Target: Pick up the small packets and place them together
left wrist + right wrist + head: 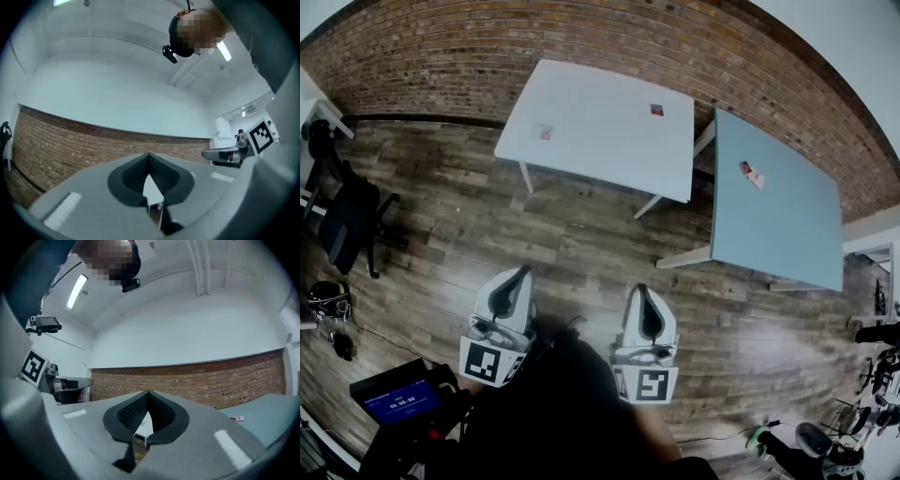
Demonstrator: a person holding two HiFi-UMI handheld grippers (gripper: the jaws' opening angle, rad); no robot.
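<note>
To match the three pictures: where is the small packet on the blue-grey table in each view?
Head view: the packet lies upper right, on the blue-grey table.
Left gripper view: not in it.
Right gripper view: the packet is low at the right, on the same table.
Shared landmark: the brick wall.

Likely an office or lab, brick wall (534, 37), plank floor (581, 244), white table (600, 141), office chair (347, 220)

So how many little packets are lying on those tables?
3. On the white table, a pale packet at the left and a darker packet at the far right; on the blue table, a red-and-white packet.
</note>
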